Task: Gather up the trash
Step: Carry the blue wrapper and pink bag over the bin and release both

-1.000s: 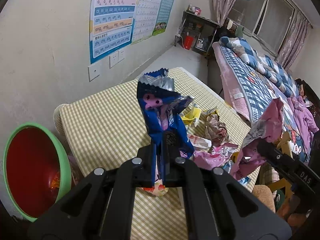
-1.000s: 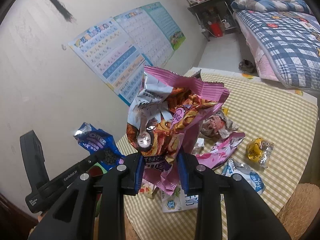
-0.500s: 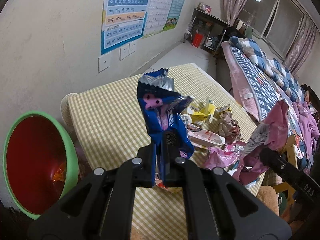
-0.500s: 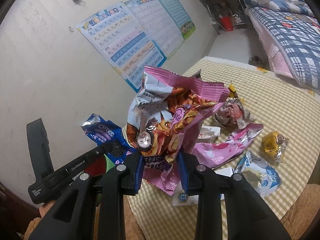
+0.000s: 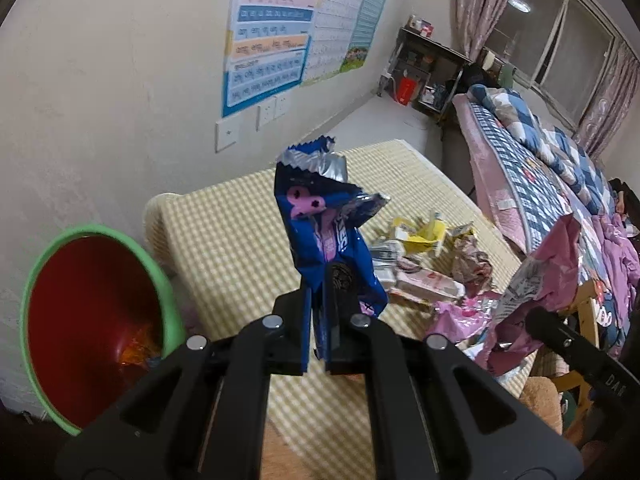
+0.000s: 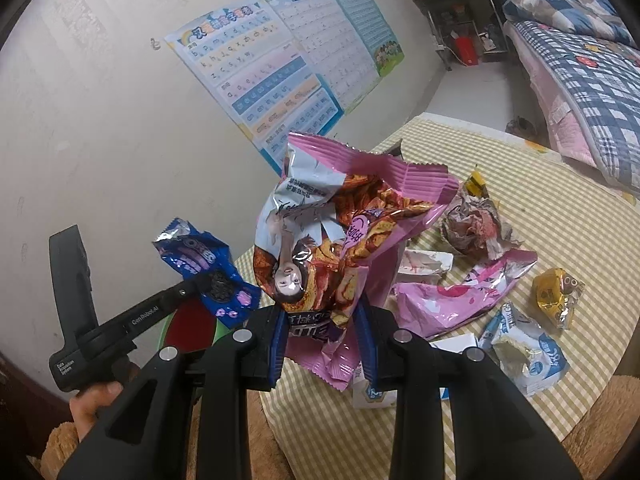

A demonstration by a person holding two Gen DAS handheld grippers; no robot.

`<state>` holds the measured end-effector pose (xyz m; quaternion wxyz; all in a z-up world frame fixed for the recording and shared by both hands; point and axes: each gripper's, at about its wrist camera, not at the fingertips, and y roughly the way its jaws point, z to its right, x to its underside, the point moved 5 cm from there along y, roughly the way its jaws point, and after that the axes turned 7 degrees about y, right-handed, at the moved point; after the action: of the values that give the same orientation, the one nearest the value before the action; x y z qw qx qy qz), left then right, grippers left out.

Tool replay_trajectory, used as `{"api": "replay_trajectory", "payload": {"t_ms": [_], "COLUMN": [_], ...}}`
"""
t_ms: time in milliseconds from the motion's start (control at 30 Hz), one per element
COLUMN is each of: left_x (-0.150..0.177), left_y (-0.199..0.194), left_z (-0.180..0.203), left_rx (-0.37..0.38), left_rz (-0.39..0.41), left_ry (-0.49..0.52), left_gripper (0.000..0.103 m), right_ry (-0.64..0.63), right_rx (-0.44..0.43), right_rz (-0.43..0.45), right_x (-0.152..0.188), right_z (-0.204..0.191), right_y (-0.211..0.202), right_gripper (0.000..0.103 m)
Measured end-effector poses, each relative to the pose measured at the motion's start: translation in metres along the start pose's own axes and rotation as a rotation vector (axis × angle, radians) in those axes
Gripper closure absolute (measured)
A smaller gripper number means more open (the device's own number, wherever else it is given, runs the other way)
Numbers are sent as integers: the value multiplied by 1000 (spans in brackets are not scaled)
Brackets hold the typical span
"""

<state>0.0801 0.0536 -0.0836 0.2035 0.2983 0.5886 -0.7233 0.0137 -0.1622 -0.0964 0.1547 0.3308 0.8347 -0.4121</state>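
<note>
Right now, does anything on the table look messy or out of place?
Yes. Torn, crumpled snack wrappers lie scattered over the checked tablecloth, beside a small yellow packet. They belong in the red bin beside the table.

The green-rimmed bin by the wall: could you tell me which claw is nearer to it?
Left. The left claw is beside the green-rimmed bin; the right claw is farther along the table.
</note>
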Motion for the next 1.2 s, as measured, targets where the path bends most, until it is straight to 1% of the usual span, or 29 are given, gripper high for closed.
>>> {"api": "replay_trajectory", "payload": {"t_ms": [233, 333, 500, 733, 867, 1000, 1067, 1200], "left_x": [13, 15, 17, 31, 40, 51, 58, 67], "left_y": [-6, -11, -21, -27, -37, -44, -45, -49], "left_z": [-40, -54, -73, -106, -124, -142, -157, -181], "left_rx": [-64, -76, -99, -121, -147, -178, -189, -215], "left_rz": [-16, -9, 15, 10, 11, 9, 2, -6], "left_ry": [-58, -87, -98, -161, -174, -193, -228, -272], "left_gripper": [99, 99, 99, 99, 99, 99, 99, 99], "right_ry": [-33, -44, -88, -161, -189, -227, -255, -263], "right_rx": [-15, -29, -34, -48, -71, -92, -106, -153], "right_rz": [-30, -64, -107, -164, -194, -237, -267, -339], "right_x": [7, 11, 19, 31, 39, 51, 56, 66], "right_z": [-18, -30, -50, -83, -100, -117, -131, -157], "right_y": [8, 17, 31, 50, 62, 77, 87, 111], "right_gripper": [73, 73, 73, 73, 72, 72, 72, 71]}}
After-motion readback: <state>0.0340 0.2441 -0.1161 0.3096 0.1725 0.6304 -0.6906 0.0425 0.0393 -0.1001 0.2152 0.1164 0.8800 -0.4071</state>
